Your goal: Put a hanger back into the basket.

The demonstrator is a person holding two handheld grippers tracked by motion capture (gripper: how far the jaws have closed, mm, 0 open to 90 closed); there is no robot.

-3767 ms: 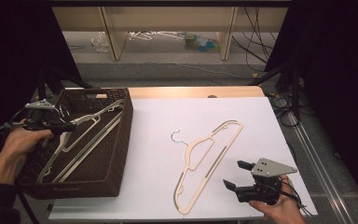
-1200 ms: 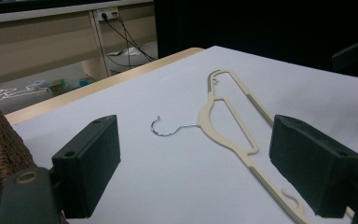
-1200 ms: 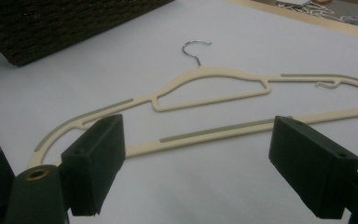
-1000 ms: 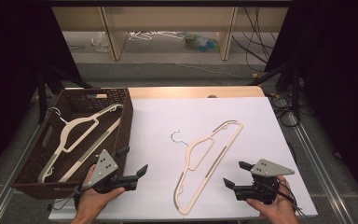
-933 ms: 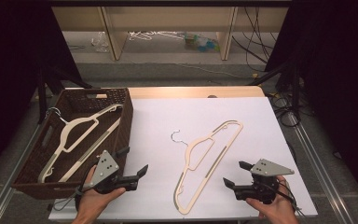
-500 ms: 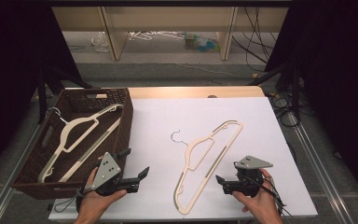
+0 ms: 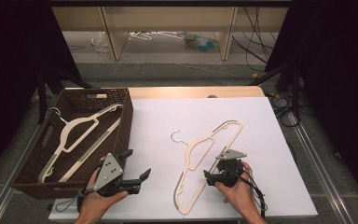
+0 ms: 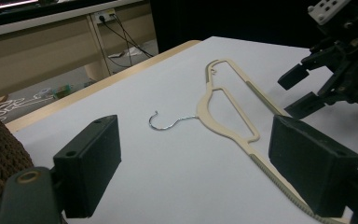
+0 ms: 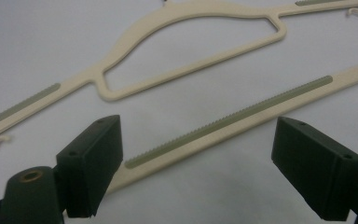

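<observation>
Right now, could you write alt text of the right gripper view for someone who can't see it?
The right gripper, its two black jaws wide open, hovers just above the ridged bottom bar of a cream plastic hanger lying flat on a white table.

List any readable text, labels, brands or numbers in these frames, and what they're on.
None readable. The cream hanger on the table, the hanger in the wicker basket, the left gripper and the right gripper show no print. The floor litter behind the table is too blurred to read.
</observation>
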